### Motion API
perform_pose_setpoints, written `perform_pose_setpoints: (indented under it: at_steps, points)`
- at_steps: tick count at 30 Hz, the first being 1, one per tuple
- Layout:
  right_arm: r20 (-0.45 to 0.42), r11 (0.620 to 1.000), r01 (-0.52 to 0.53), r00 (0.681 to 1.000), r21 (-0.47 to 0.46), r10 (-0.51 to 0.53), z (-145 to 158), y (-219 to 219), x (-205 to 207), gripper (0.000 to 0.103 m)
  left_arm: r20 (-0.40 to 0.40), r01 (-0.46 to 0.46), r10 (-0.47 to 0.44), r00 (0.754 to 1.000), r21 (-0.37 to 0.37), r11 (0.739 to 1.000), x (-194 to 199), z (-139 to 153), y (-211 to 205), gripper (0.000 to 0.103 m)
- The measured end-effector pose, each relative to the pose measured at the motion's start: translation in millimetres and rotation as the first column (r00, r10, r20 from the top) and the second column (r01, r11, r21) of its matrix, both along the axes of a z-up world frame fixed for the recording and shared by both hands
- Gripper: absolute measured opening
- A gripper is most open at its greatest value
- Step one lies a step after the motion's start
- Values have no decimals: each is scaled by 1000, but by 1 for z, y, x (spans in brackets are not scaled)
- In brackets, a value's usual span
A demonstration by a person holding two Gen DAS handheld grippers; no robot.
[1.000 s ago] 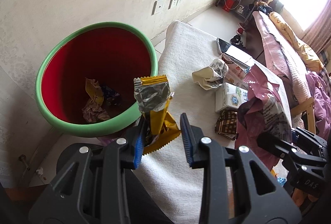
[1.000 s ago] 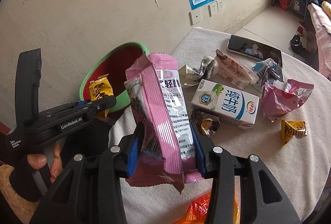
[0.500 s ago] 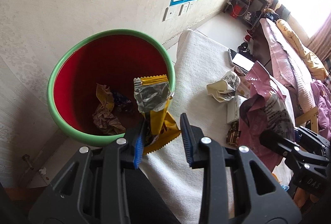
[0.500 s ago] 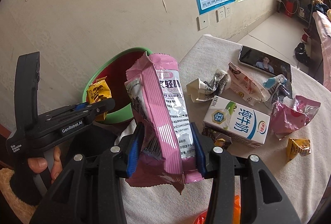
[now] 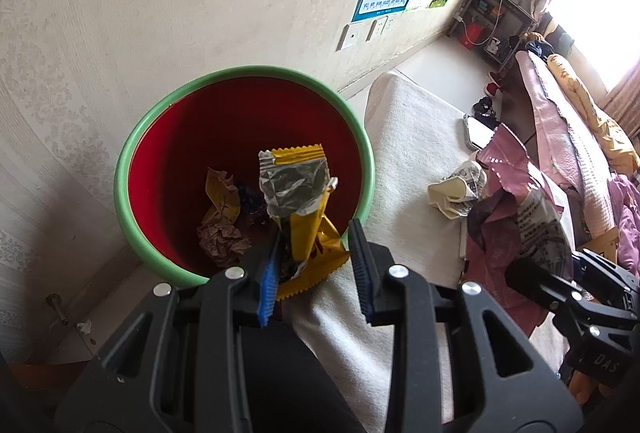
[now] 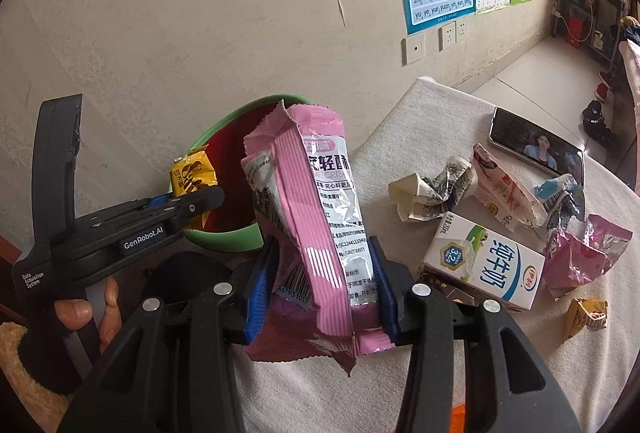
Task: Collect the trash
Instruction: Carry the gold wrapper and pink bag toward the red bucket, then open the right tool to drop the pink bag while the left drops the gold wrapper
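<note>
A green-rimmed bin with a red inside stands on the floor between the wall and the table; crumpled wrappers lie at its bottom. My left gripper is shut on a yellow snack wrapper, which hangs over the bin's near side. In the right wrist view the same left gripper holds the yellow wrapper at the bin. My right gripper is shut on a tall pink snack bag, held upright above the table edge, just right of the bin. The pink bag also shows in the left wrist view.
On the white-clothed table lie a milk carton, crumpled paper, a torn carton, a pink wrapper, a small yellow wrapper and a phone. The wall stands close behind the bin.
Both grippers have shifted toward the bin with their loads. The yellow wrapper, earlier at the bin's rim, now hangs over its inside. The pink bag is nearer the bin.
</note>
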State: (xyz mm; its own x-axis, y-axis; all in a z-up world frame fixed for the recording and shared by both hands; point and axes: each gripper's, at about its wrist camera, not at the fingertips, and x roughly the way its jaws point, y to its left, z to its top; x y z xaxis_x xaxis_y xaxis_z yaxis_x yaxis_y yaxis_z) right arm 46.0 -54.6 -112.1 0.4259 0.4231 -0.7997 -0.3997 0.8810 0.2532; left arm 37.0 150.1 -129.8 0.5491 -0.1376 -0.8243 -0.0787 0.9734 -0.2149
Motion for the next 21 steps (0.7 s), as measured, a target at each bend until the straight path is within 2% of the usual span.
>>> perform_pose_setpoints:
  at_steps: [10,21]
  points:
    - [-1,999,-22,1000,25,22,2,20,17,43,12,-38,39,999,-13,999,5,3,20,30]
    - [-51,998,-46,998,46,49,-8,53,42,44,-11,-70,70,997,-21,997,12,-5,41,30]
